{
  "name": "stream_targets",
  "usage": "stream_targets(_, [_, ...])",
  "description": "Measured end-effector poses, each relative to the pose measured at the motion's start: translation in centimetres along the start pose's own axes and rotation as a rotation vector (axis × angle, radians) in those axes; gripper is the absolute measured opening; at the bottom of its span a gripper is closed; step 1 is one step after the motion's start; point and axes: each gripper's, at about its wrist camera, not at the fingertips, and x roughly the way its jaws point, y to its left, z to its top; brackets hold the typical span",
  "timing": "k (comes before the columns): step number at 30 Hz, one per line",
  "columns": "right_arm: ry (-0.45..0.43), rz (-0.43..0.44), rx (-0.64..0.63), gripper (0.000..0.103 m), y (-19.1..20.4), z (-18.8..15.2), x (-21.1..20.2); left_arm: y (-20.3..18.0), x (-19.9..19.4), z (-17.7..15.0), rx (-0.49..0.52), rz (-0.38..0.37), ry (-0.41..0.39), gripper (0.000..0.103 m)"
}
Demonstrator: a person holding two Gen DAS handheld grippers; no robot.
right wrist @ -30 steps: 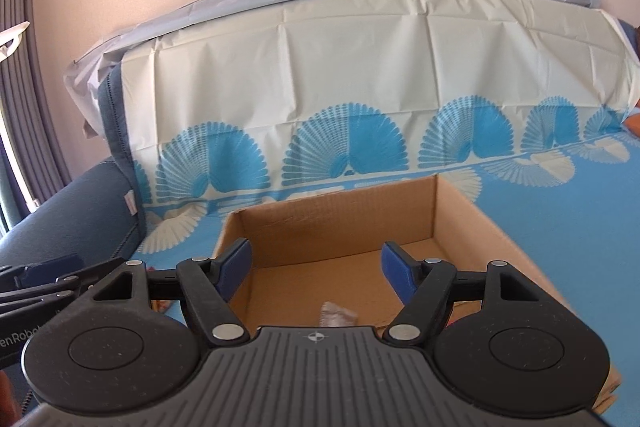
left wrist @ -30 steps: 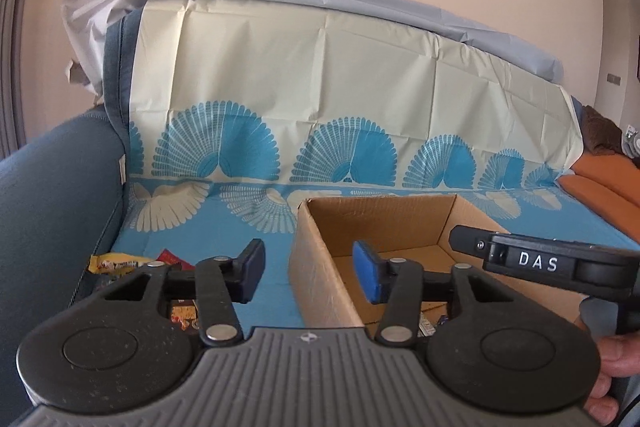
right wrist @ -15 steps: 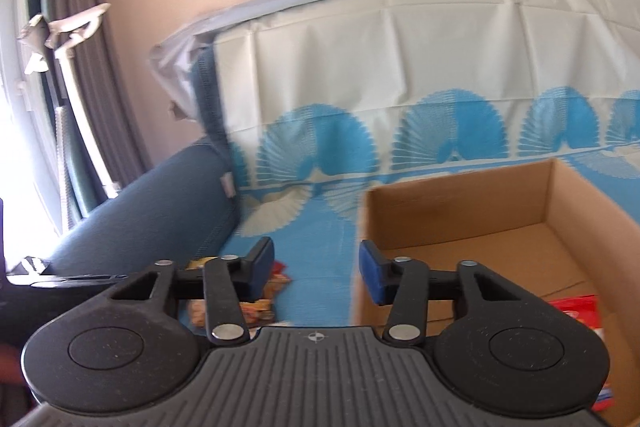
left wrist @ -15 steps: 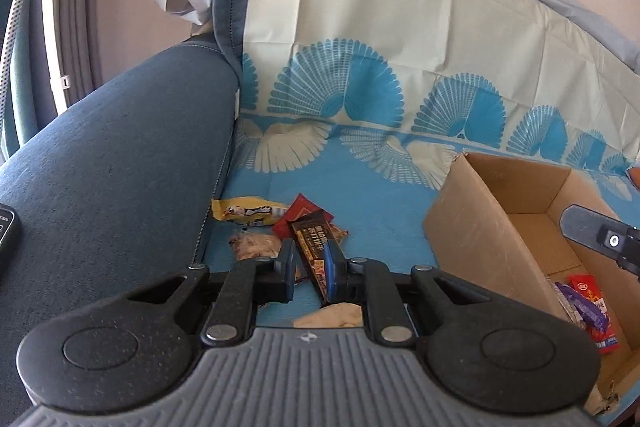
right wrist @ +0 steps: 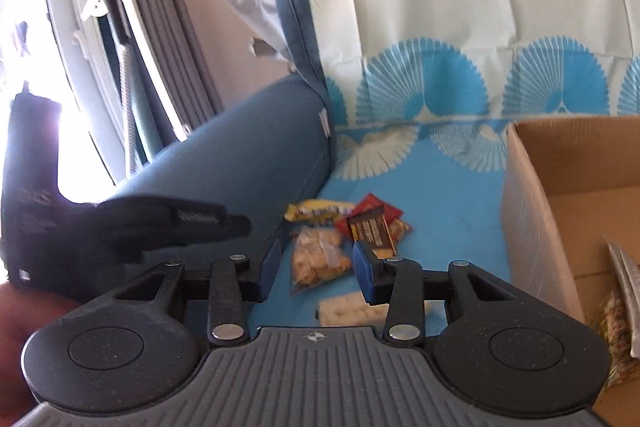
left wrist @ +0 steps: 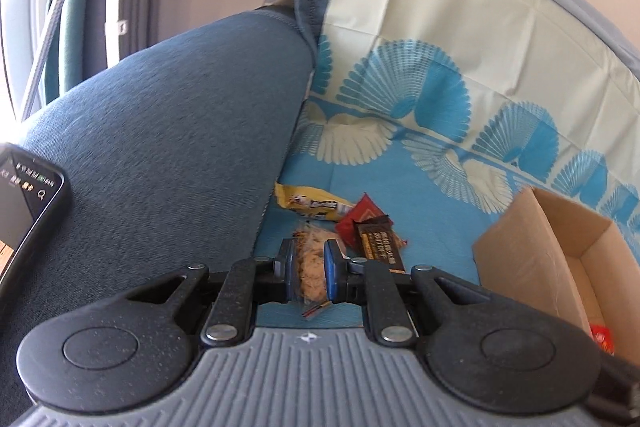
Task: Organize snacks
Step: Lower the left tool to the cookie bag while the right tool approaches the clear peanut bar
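A small pile of snacks lies on the blue seat cover beside the armrest: a yellow packet (left wrist: 312,203), a red packet (left wrist: 360,223), a dark brown bar (left wrist: 378,243) and a clear bag of crackers (left wrist: 310,251). My left gripper (left wrist: 308,269) hovers over the bag, its pads a narrow gap apart and holding nothing. From the right wrist view, the left gripper (right wrist: 240,223) hangs left of the bag (right wrist: 320,259), clear of it. My right gripper (right wrist: 316,267) is open and empty, short of the same bag. A white packet (right wrist: 348,311) lies under it.
An open cardboard box (right wrist: 528,227) stands on the seat to the right, with a silver packet (right wrist: 628,279) and a red one (left wrist: 600,339) inside. The blue armrest (left wrist: 160,147) rises on the left with a phone (left wrist: 24,215) on it. Curtains hang behind.
Both grippers swung left from the box to the snack pile by the armrest and dipped. The jaws of both narrowed early in that second. Neither has taken hold of anything.
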Motion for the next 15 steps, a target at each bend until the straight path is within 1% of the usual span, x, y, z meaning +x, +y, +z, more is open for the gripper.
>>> stream_targets(2, [0.044, -0.031, 0.046, 0.043, -0.6, -0.4, 1.4, 0.7, 0.6, 0.3, -0.042, -0.001, 0.017, 0.016])
stream_targets(5, [0.096, -0.066, 0.133, 0.045, -1.6, -1.0, 3.4, 1.3, 1.0, 0.5, -0.089, -0.033, 0.039, 0.016])
stream_targets(7, [0.133, -0.093, 0.187, 0.057, -2.1, -1.6, 4.9, 1.1, 1.2, 0.4, -0.084, -0.035, 0.048, 0.017])
stream_targets(8, [0.150, -0.111, 0.213, 0.068, -2.4, -1.9, 5.7, 1.0, 1.4, 0.4, -0.083, -0.038, 0.052, 0.017])
stream_targets(9, [0.163, -0.128, 0.243, 0.075, -2.8, -2.2, 6.4, 1.0, 1.5, 0.4, -0.085, -0.041, 0.055, 0.017])
stream_targets(10, [0.173, -0.142, 0.273, 0.077, -3.1, -2.4, 7.0, 1.0, 1.6, 0.3, -0.089, -0.043, 0.058, 0.017])
stream_targets(12, [0.195, -0.164, 0.326, 0.087, -3.7, -2.6, 8.4, 1.1, 1.7, 0.3, -0.094, -0.047, 0.060, 0.017])
stream_targets(13, [0.209, -0.181, 0.341, 0.090, -3.9, -2.8, 9.1, 1.1, 1.8, 0.3, -0.095, -0.049, 0.060, 0.017])
stream_targets(15, [0.232, -0.213, 0.366, 0.091, -4.3, -3.0, 10.4, 1.0, 2.0, 0.2, -0.087, -0.051, 0.063, 0.017])
